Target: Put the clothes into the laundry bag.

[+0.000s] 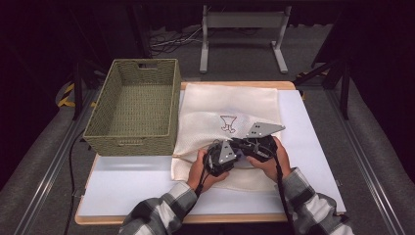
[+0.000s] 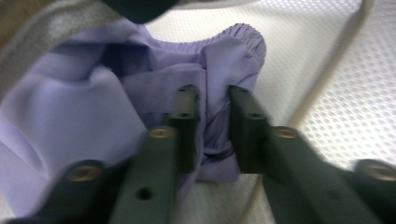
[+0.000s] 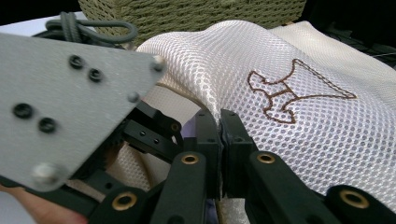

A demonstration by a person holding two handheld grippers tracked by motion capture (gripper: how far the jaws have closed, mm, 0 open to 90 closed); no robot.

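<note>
A cream mesh bag [image 1: 230, 103] with a brown stitched emblem [image 3: 289, 91] lies flat on the white board. My right gripper [image 3: 218, 122] is shut on the bag's mesh edge and holds it raised in a fold [image 3: 224, 56]. My left gripper [image 2: 214, 100] reaches in under the mesh [image 2: 336, 107], its jaws closed on a bunched fold of lilac cloth [image 2: 84, 116]. In the high view both grippers, left [image 1: 220, 157] and right [image 1: 257, 144], sit close together at the bag's near edge. The left gripper's grey plate [image 3: 60, 102] sits close beside the right jaws.
A woven green basket [image 1: 132, 142] with nothing in it stands to the left of the bag, touching its edge. The white board [image 1: 303, 147] covers a wooden table. A metal stand [image 1: 242, 22] and cables lie on the floor beyond.
</note>
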